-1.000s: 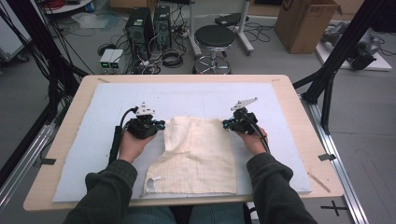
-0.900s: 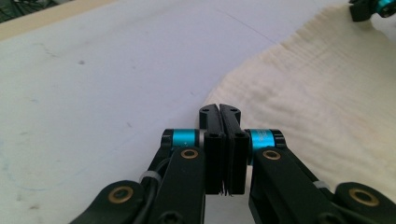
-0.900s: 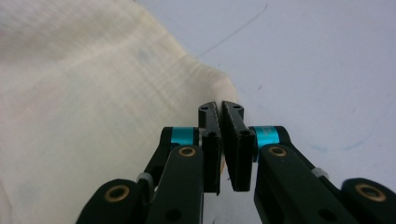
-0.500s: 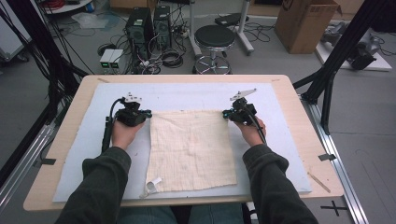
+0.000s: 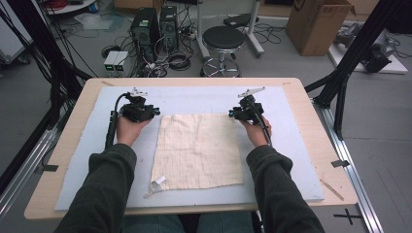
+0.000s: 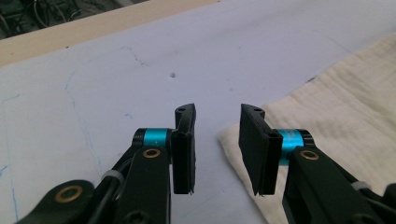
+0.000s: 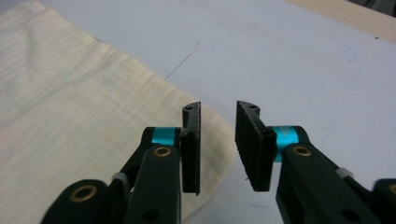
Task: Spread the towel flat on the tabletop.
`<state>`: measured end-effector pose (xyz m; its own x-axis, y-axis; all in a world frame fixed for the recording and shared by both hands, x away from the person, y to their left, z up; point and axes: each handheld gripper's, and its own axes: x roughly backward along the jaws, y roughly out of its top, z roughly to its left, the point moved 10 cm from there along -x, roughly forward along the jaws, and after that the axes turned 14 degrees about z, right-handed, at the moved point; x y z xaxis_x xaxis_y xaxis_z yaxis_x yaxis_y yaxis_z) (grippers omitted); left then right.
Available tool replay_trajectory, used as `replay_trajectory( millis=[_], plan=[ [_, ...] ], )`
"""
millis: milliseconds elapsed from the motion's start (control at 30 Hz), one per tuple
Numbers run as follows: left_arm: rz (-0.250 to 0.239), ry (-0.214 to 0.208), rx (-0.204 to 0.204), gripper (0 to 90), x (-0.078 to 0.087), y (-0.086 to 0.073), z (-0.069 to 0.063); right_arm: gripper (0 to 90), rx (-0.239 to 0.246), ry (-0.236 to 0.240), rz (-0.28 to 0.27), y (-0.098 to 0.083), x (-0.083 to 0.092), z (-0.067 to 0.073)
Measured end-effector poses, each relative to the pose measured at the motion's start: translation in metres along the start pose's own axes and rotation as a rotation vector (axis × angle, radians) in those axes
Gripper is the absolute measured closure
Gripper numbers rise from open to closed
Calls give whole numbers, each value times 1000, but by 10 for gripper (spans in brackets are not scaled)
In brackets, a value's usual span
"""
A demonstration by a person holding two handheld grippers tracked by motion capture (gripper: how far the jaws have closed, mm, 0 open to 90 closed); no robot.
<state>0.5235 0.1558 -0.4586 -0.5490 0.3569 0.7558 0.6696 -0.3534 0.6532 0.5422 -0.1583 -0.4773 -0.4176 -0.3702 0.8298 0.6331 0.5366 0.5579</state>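
A cream cloth (image 5: 199, 150) lies spread flat on the pale blue mat (image 5: 194, 97), a small white tag at its near left corner. My left gripper (image 5: 154, 111) hovers at the cloth's far left corner, jaws open with nothing between them. In the left gripper view that gripper (image 6: 216, 140) stands over the cloth (image 6: 336, 107) corner. My right gripper (image 5: 232, 114) sits at the far right corner, also open. In the right gripper view it (image 7: 218, 140) stands above the cloth (image 7: 70, 88) edge, holding nothing.
The mat covers most of a wooden table (image 5: 63, 160). A thin stick (image 5: 331, 188) lies on the table's near right part. Beyond the far edge are a black stool (image 5: 222, 39), computer towers (image 5: 154, 24) and a cardboard box (image 5: 316, 22).
The cloth was bunched between the grippers; both hands moved apart and outward, and the cloth now lies flat. Both grippers now stand open at its far corners.
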Motion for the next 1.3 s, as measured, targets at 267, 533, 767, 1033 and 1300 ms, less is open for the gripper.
replay_trajectory(
  millis=[267,533,767,1033,1300],
  plan=[
    [-19,-66,-49,623,17,-15,-19,622,31,95,-25,-6,18,18],
    [-46,-103,-56,617,27,-27,-26,578,61,142,-45,-8,32,30],
    [-73,-121,-67,611,38,-32,-33,551,74,162,-74,-11,40,38],
    [-96,-144,-79,602,47,-35,-43,525,75,180,-84,-18,48,43],
    [-98,-165,-97,587,52,-35,-50,517,92,181,-96,-17,55,46]
  ],
)
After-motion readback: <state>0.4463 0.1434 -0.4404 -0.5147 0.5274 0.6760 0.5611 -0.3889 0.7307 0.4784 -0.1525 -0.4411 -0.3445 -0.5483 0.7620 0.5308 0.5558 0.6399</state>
